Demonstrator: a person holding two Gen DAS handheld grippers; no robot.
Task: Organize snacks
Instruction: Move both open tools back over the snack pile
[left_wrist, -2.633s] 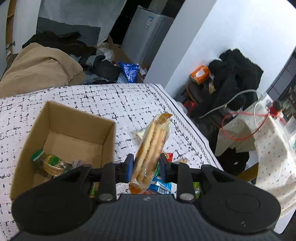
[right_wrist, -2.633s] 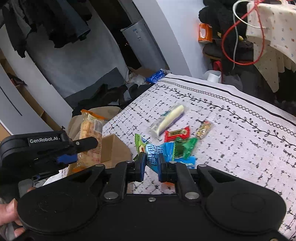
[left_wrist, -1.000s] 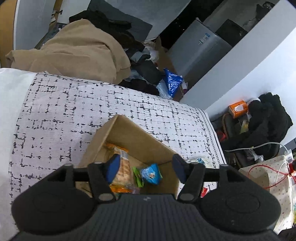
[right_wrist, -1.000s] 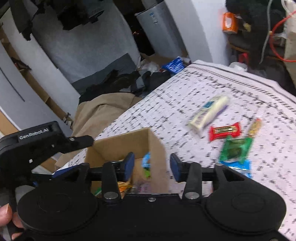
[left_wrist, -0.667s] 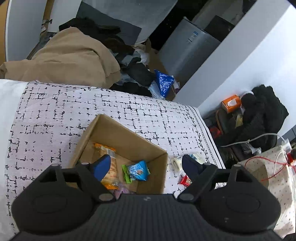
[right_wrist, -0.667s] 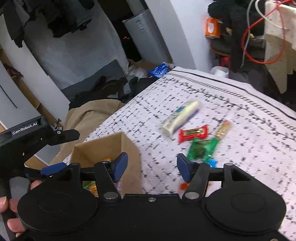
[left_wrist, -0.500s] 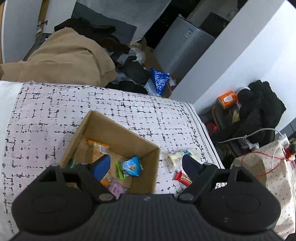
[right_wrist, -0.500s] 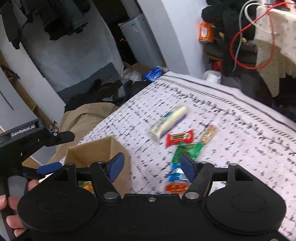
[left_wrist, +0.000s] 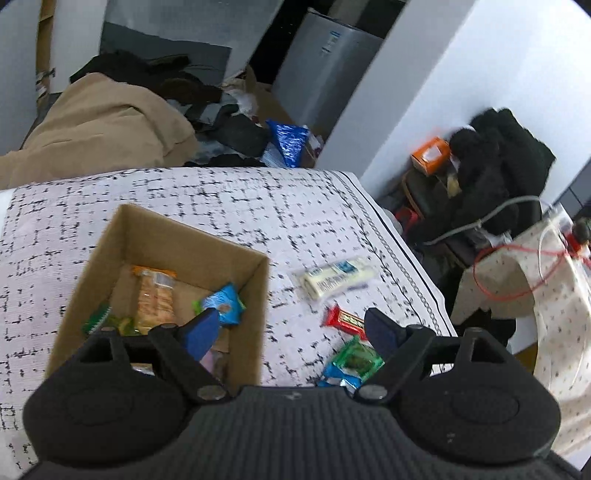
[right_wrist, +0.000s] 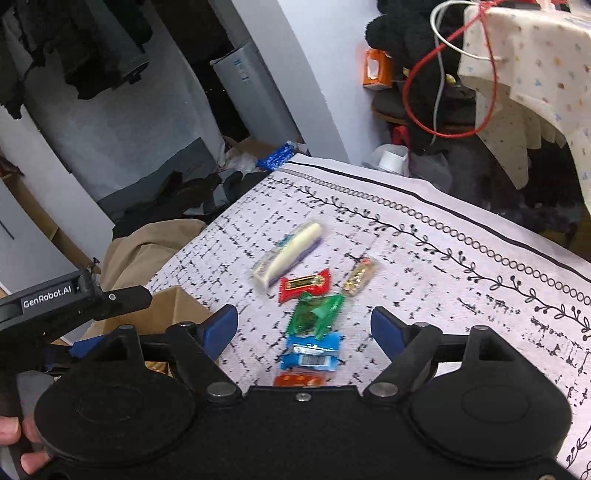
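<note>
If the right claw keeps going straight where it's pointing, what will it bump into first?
Probably the blue snack packet or the green packet just past it. Both lie on the tablecloth between the opening, empty fingers of the right claw. Depth is hard to judge here.

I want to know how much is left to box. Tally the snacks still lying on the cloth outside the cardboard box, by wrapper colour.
white pack: 1
red bar: 1
gold candy: 1
green packet: 1
blue packet: 1
orange packet, partly hidden: 1
Total: 6
</note>
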